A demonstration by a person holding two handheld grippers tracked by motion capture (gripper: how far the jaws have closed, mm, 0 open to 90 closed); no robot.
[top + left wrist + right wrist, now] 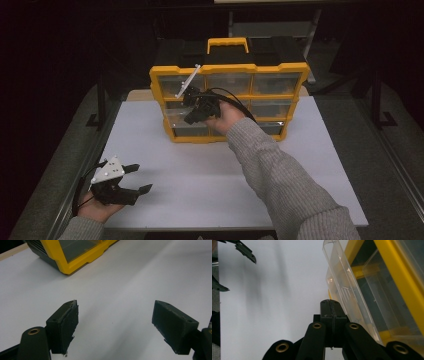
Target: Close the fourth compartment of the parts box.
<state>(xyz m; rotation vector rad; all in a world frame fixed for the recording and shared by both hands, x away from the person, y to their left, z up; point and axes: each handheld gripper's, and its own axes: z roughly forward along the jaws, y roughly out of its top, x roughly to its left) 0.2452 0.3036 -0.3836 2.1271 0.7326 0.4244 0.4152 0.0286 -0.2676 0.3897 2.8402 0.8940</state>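
Toward the far edge of the white desk (pixel 200 175) sits a yellow-framed drawer organizer (pixel 230 70) with a black top and yellow carry handle (pixel 228 44), three columns of clear drawers facing the person. Honestly hard to say what's in most of them: the drawer fronts are glary and dim in the high view, so any contents are impossible to make out. The bottom row is partly blocked by the person's right hand and grey sleeve (pixel 285 185).

The right gripper (pixel 192 117) is up against the left column of the organizer, at the middle-to-bottom drawers. In the right gripper view its two black jaws are pressed flat together with no gap, and nothing visible pinched between them. Right beside those jaws is a clear plastic drawer (pixel 344 290) pulled partway out of the yellow frame, and it looks empty as far as I can see through it. Whether the jaw tip actually touches the drawer wall I can't tell, it's super close though. The drawer's bottom end is cut off behind the gripper body.

The left gripper (pixel 141 177) sits near the desk's front left corner, well apart from the organizer, jaws spread wide with just bare desk between them. A corner of the organizer (pixel 72 255) pokes in at the top of the left gripper view.
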